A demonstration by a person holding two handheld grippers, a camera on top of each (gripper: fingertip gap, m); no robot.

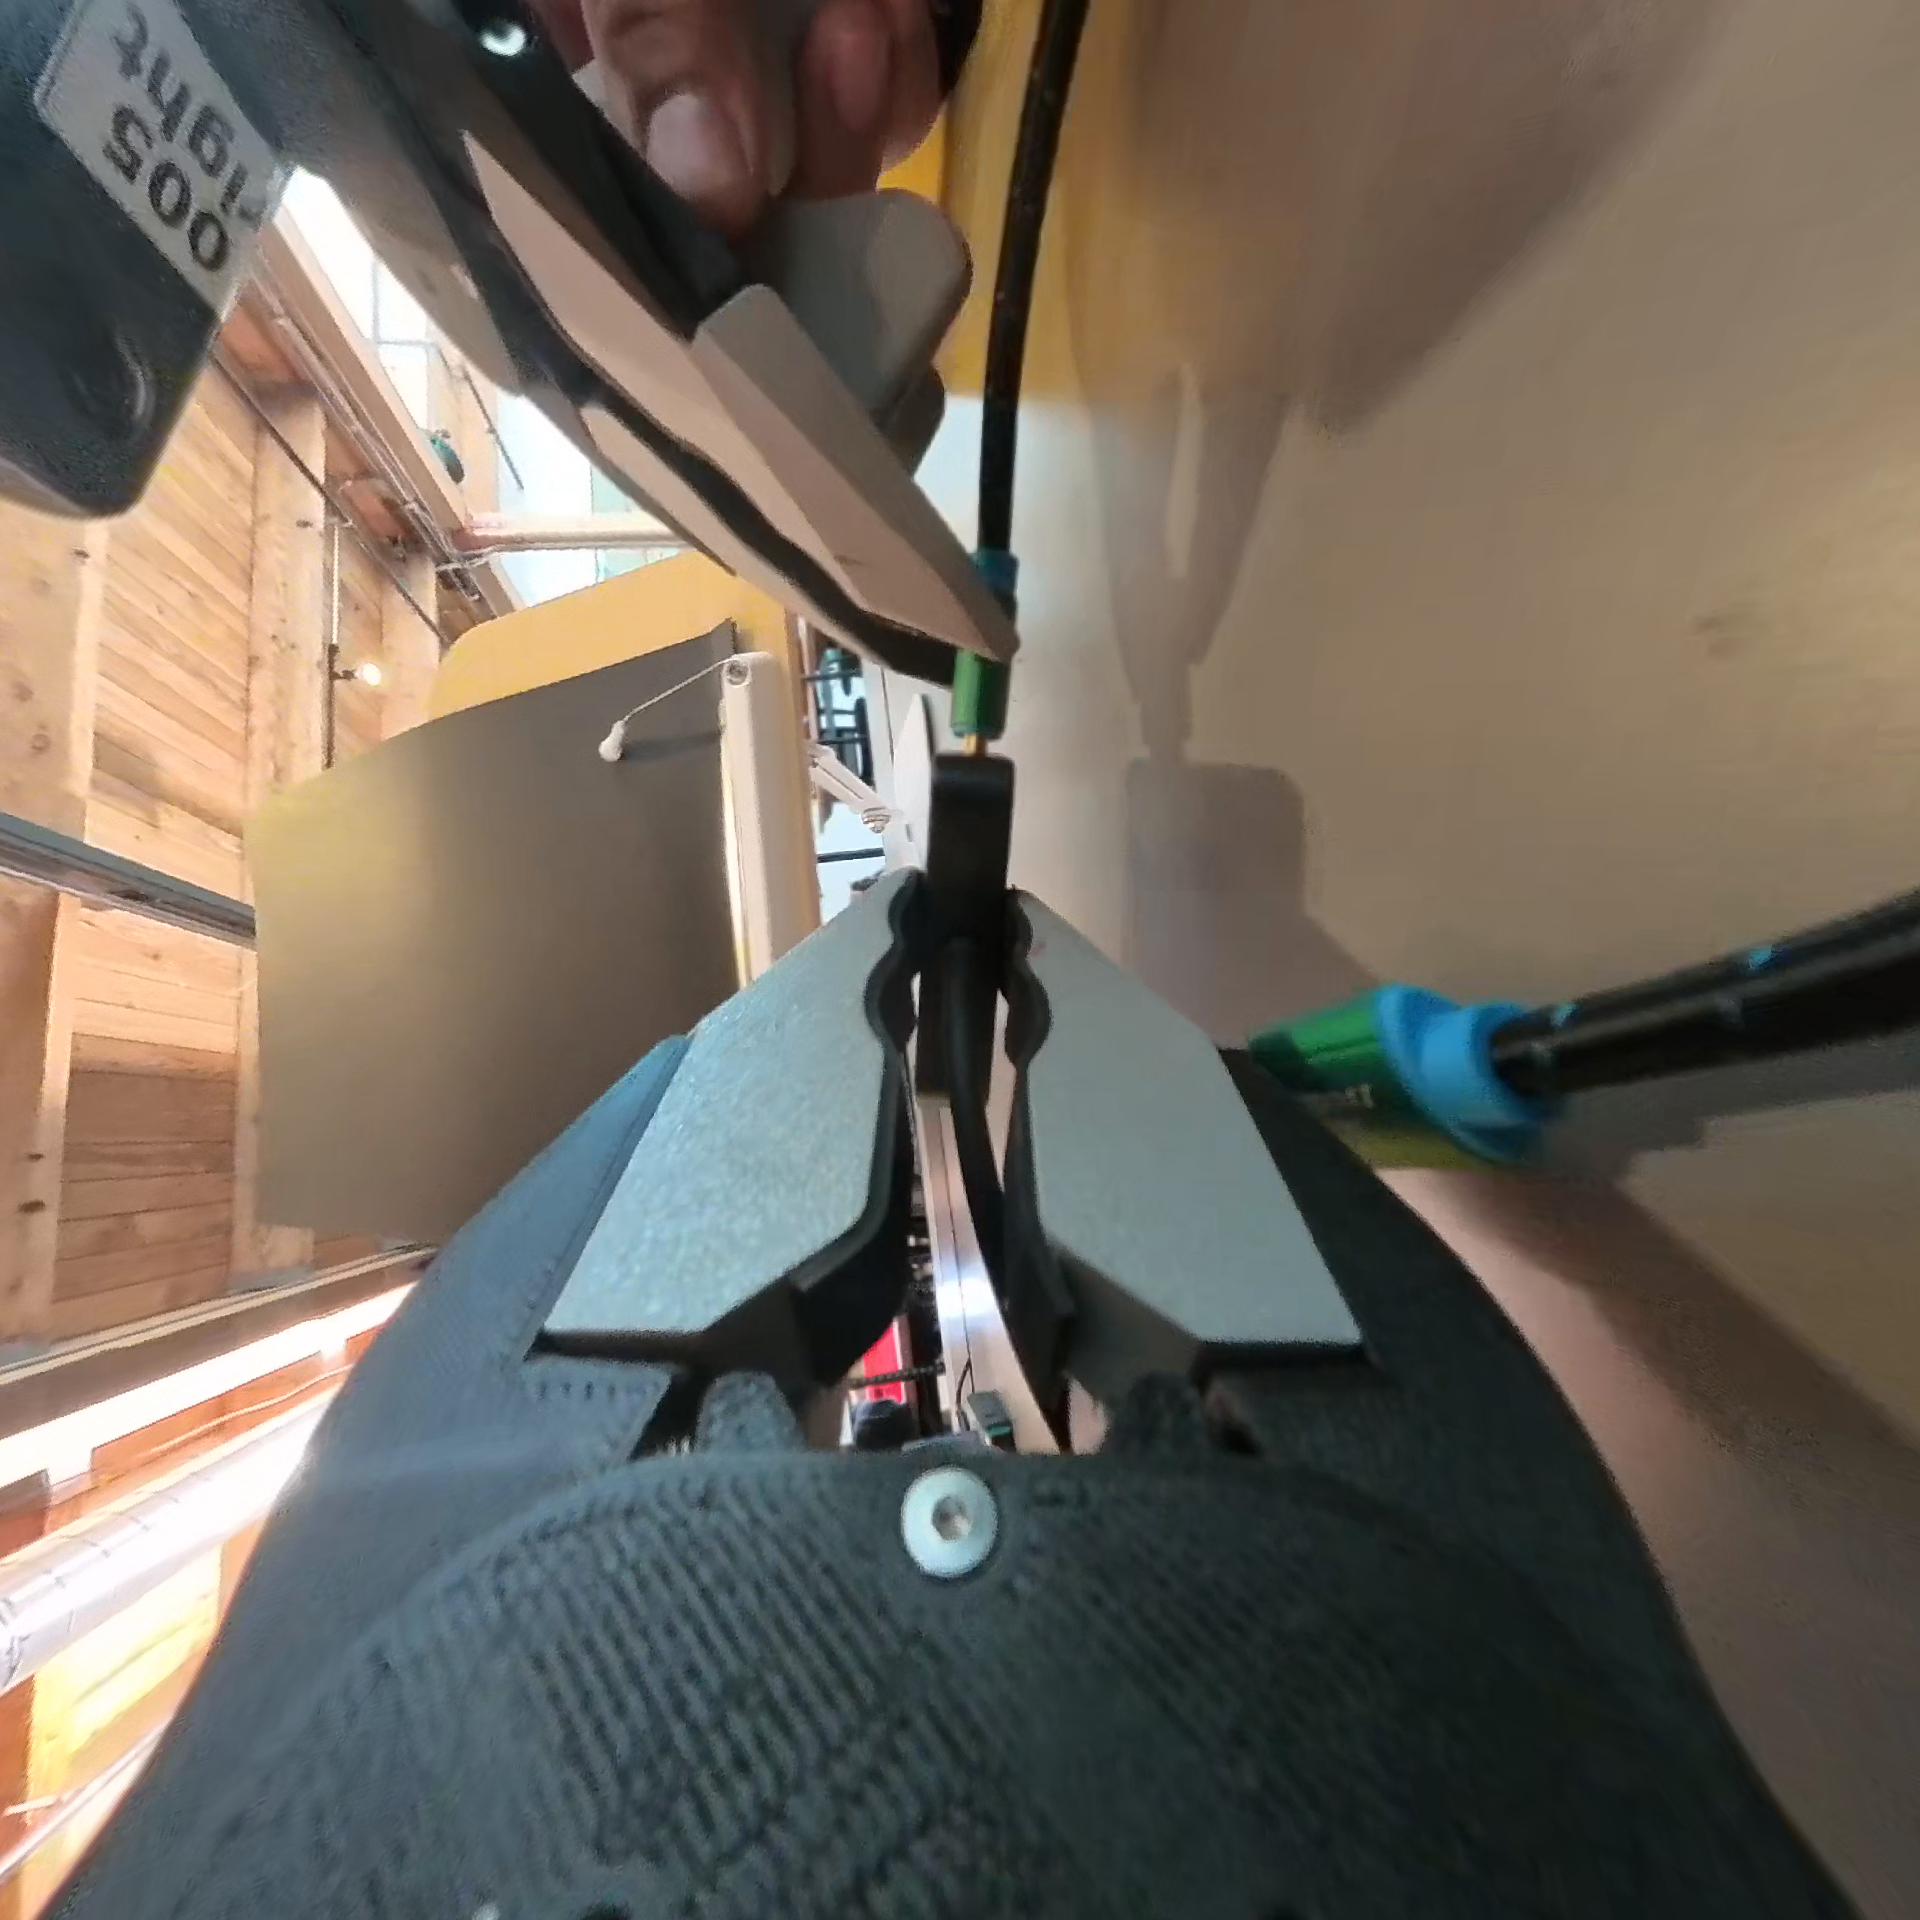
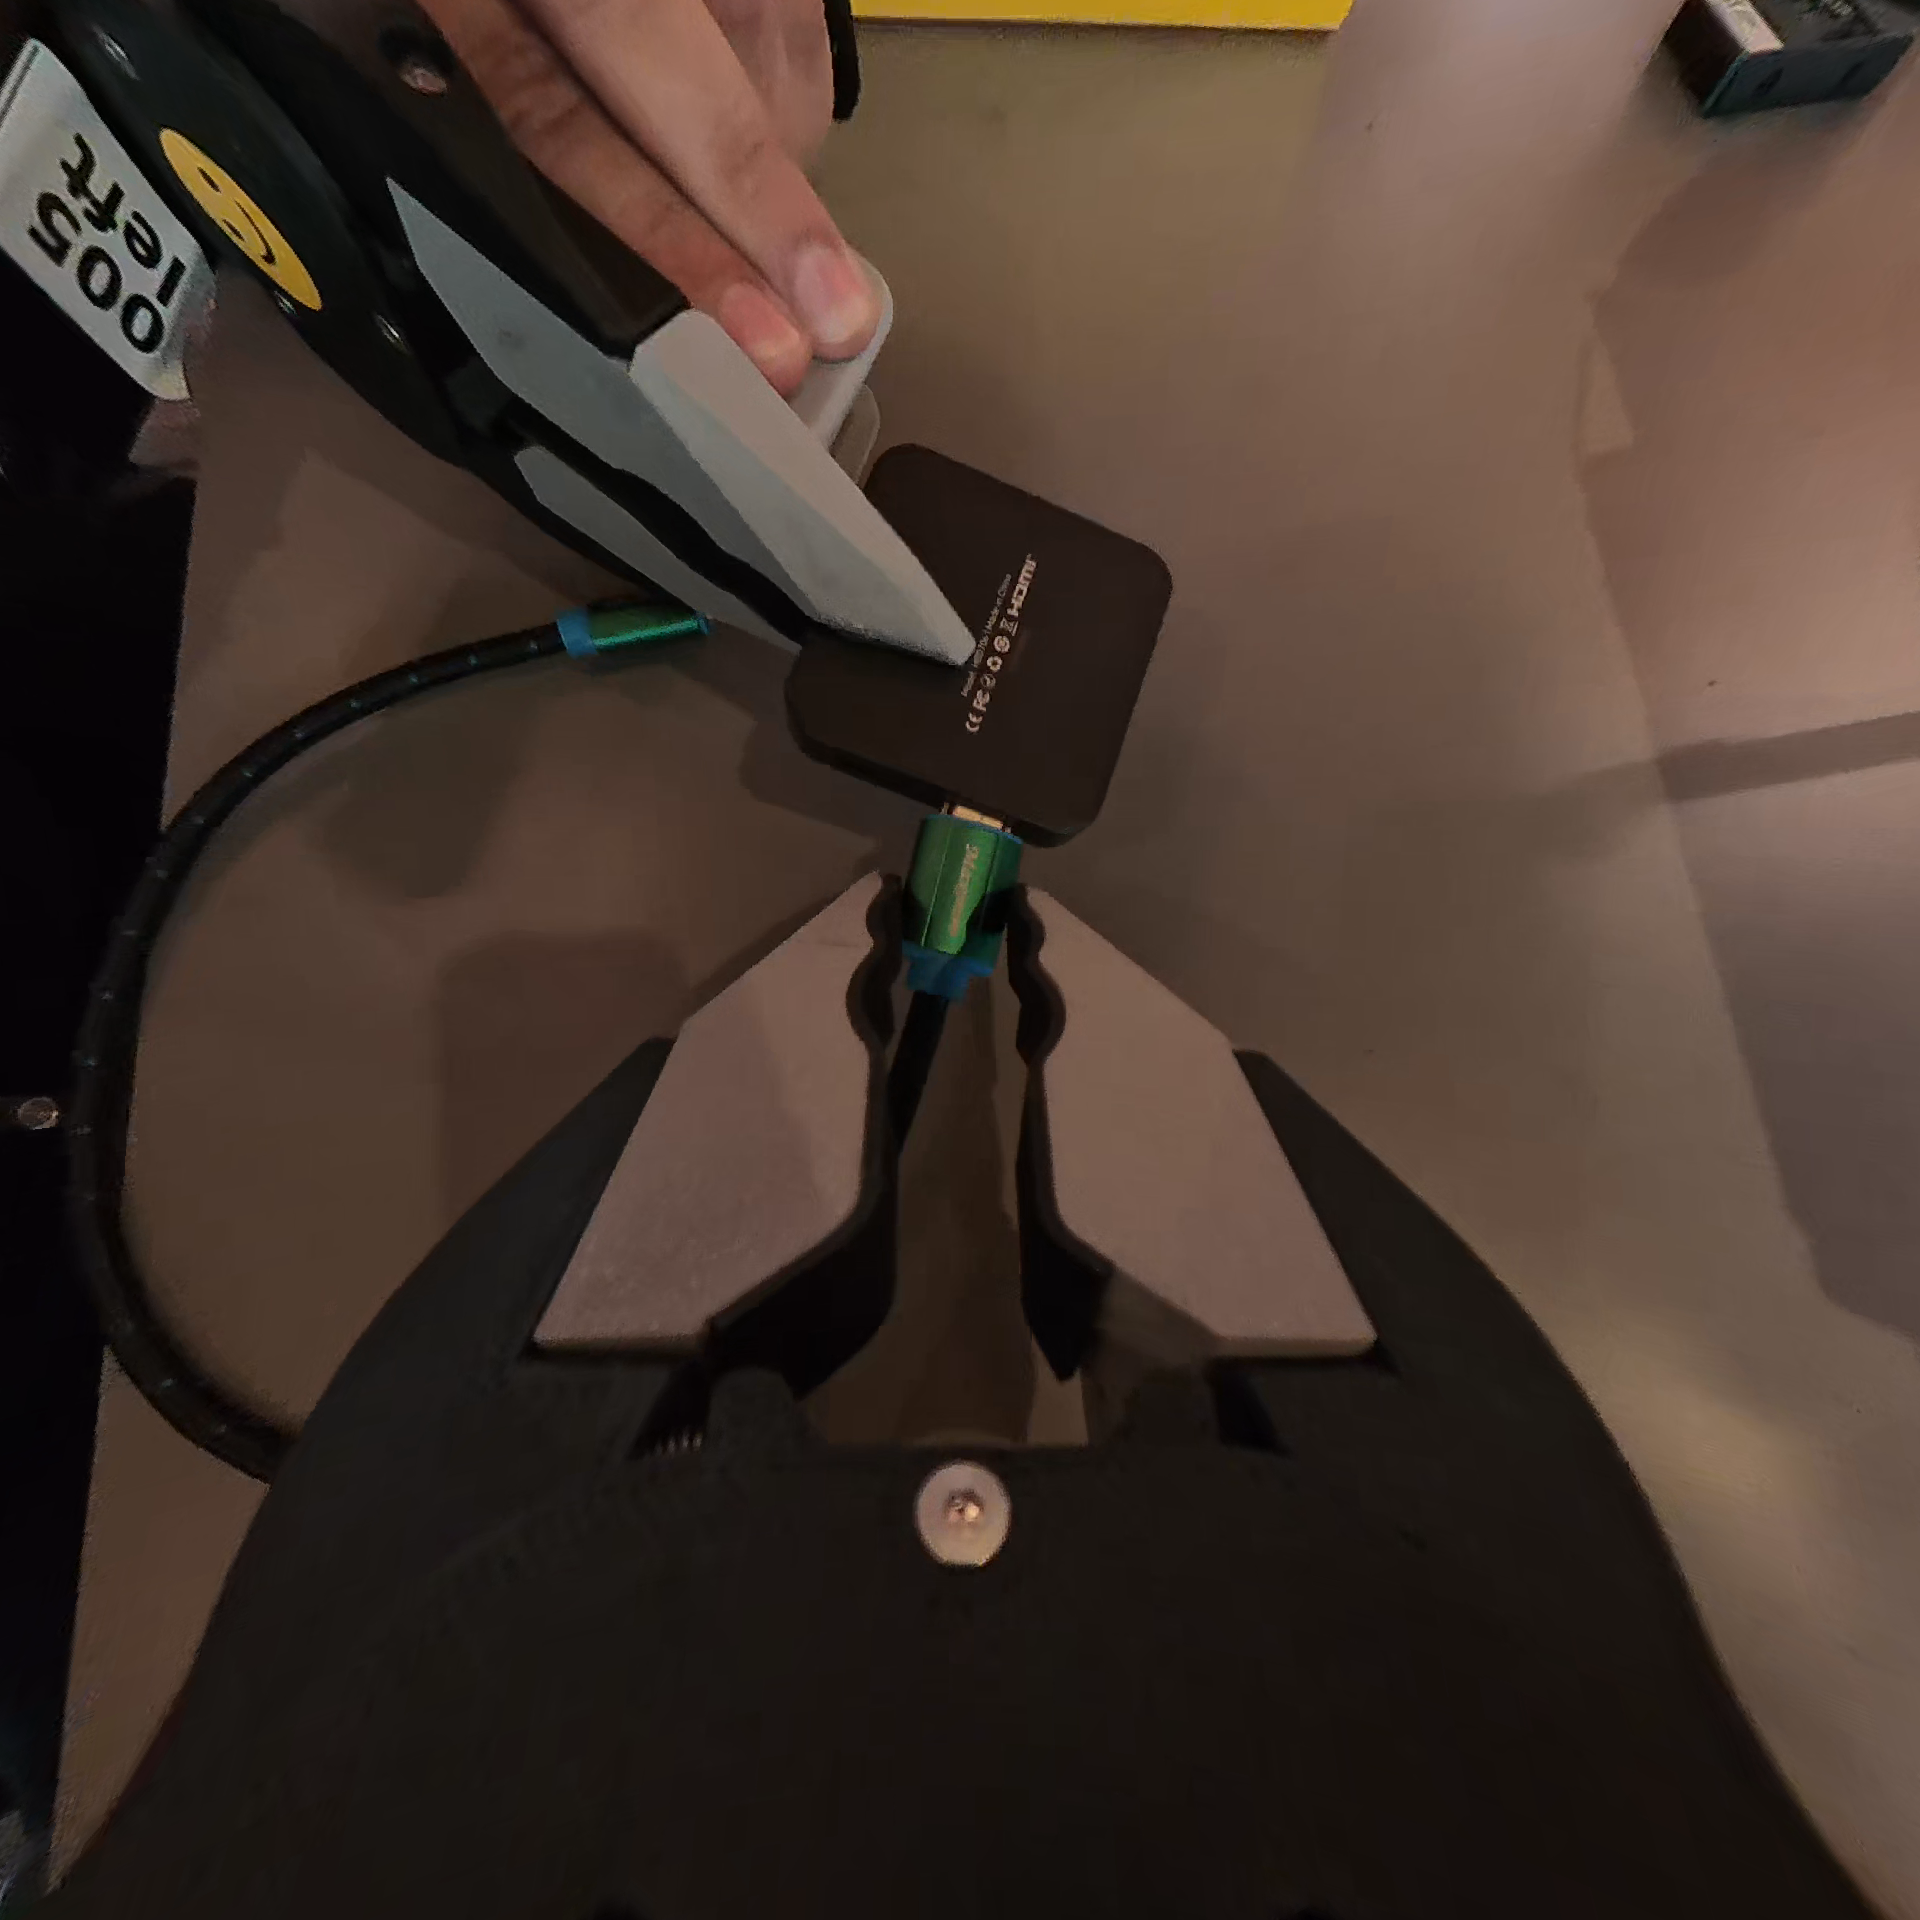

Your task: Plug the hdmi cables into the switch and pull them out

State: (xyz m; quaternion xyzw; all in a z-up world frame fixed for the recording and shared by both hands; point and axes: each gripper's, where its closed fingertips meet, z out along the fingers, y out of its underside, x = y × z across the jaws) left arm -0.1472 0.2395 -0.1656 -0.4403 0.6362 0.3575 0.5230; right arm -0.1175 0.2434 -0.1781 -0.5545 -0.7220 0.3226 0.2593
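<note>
The step in hand looks like seating, or just freeing, one HDMI plug at the switch; with only a short gold tip showing between plug and port, which of the two is hard to tell. The left claw [image 1: 961,940] is clamped on the black switch [image 2: 987,644], holding it lifted off the grey surface [image 2: 1455,935] with its printed underside turned to the right wrist camera. The right claw [image 2: 951,914] is closed on the green plug [image 2: 954,868] of the braided cable [image 2: 914,1049], which runs back between its fingers; the plug sits just ahead of the claw tips, its metal end meeting the switch's near edge. A second green plug [image 2: 634,629] with a blue collar lies loose on the surface, towards the left edge and behind the left claw. Next, the right claw needs a straight push or pull along the plug's axis while the left braces the switch
</note>
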